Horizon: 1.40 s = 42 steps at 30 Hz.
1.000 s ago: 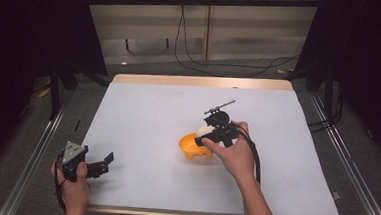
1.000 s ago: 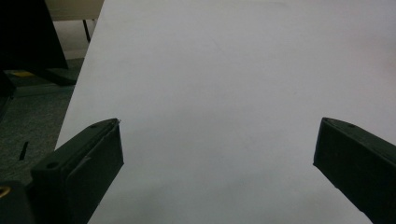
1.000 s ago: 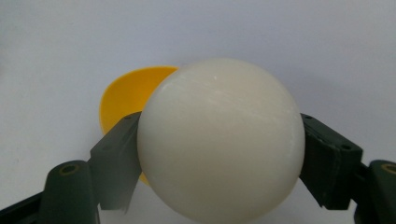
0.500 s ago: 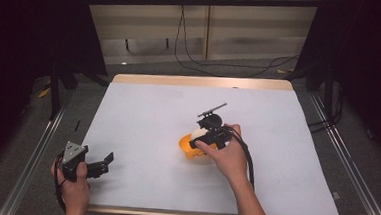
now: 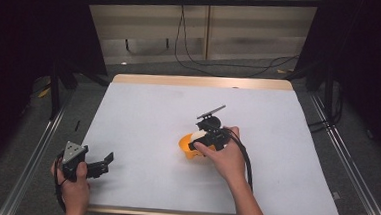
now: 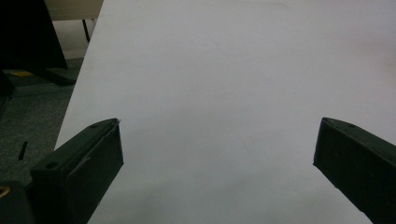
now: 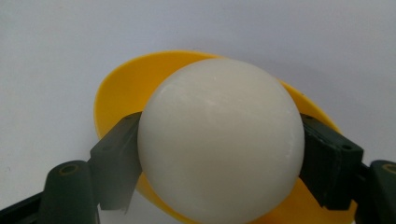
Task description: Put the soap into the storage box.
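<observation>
One white ball, round, so no long axis and no heading to tell. Held above one yellow bowl, just inside its rim in the right gripper view; touching the bowl or not, cannot tell. Bowl tipped, its open side facing the camera of the right gripper. In the high view, bowl a little right of the middle of the white surface, ball seen as a pale patch at the gripper's front.

Right fingers clamped on the ball, one pad on each flank, set narrow for this gripper. Left gripper low at the surface's near left corner, well apart from bowl and ball; left fingers spread wide with bare surface between them, holding nothing.

Against the earlier high views: right hand and its gripper shifted slightly toward the left and nearer the camera, bowl in much the same spot. Left hand unmoved.

Count: one ball, one bowl, two grippers, two hands.
</observation>
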### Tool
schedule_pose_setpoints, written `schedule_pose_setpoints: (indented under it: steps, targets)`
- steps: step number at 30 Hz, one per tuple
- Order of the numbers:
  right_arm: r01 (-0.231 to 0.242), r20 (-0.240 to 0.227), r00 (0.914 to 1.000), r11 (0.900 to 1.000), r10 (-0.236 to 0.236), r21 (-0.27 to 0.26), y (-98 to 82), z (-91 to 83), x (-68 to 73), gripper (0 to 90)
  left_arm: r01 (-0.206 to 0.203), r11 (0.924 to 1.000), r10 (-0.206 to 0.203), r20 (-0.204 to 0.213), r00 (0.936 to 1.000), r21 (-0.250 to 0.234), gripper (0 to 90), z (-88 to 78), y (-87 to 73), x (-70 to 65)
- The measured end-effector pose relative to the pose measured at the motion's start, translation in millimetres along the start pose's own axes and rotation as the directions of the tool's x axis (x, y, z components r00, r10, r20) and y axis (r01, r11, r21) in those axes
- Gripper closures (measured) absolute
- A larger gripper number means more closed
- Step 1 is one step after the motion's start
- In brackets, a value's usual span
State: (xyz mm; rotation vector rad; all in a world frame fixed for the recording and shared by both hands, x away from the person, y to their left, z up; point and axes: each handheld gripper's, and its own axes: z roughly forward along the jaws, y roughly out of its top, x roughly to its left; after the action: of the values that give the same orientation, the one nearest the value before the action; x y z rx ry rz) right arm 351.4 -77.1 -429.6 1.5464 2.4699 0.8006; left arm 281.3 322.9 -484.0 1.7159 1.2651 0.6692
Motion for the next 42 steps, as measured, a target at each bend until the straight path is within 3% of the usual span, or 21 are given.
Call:
schedule_pose_setpoints:
  steps: [4, 7, 14, 21, 28, 30, 42]
  targets:
    - [-0.004, -0.003, 1.0, 1.0, 0.004, -0.001, -0.9, 1.1, 0.5, 23.0, 0.002, 1.0, -0.002, 0.0, 1.0, -0.001, 1.2, 0.0, 0.0, -0.1]
    - [-0.023, -0.024, 0.9995, 0.999, 0.022, -0.038, 0.3, -5.8, -1.8, 24.0, 0.001, 1.0, -0.001, 0.0, 1.0, -0.001, 1.3, -0.1, 0.0, -0.1]
    - [-0.033, -0.036, 0.9989, 0.997, 0.03, -0.069, 0.8, -18.3, -3.8, 22.5, -0.001, 1.0, 0.001, 0.0, 1.0, 0.0, 1.2, 0.0, 0.0, -0.1]
    - [-0.02, -0.007, 0.9998, 0.994, 0.02, -0.11, -3.0, -27.3, -9.0, 16.3, -0.002, 1.0, 0.002, 0.0, 1.0, 0.0, 1.2, -0.1, 0.0, -0.1]
    - [-0.033, 0.015, 0.9992, 0.986, 0.036, -0.166, -11.1, -37.2, -17.1, 4.6, -0.002, 1.0, 0.002, 0.001, 1.0, 0.0, 1.2, -0.1, 0.0, -0.1]
    - [-0.04, 0.004, 0.9992, 0.984, 0.041, -0.173, -14.6, -39.1, -20.9, 0.6, -0.002, 1.0, 0.002, 0.0, 1.0, 0.0, 1.2, -0.1, 0.0, -0.2]
    - [-0.069, 0.041, 0.996, 0.972, 0.08, -0.226, -37.6, -53.3, -46.0, 0.0, -0.002, 1.0, 0.002, 0.001, 1.0, -0.002, 1.3, 0.0, -0.1, -0.6]
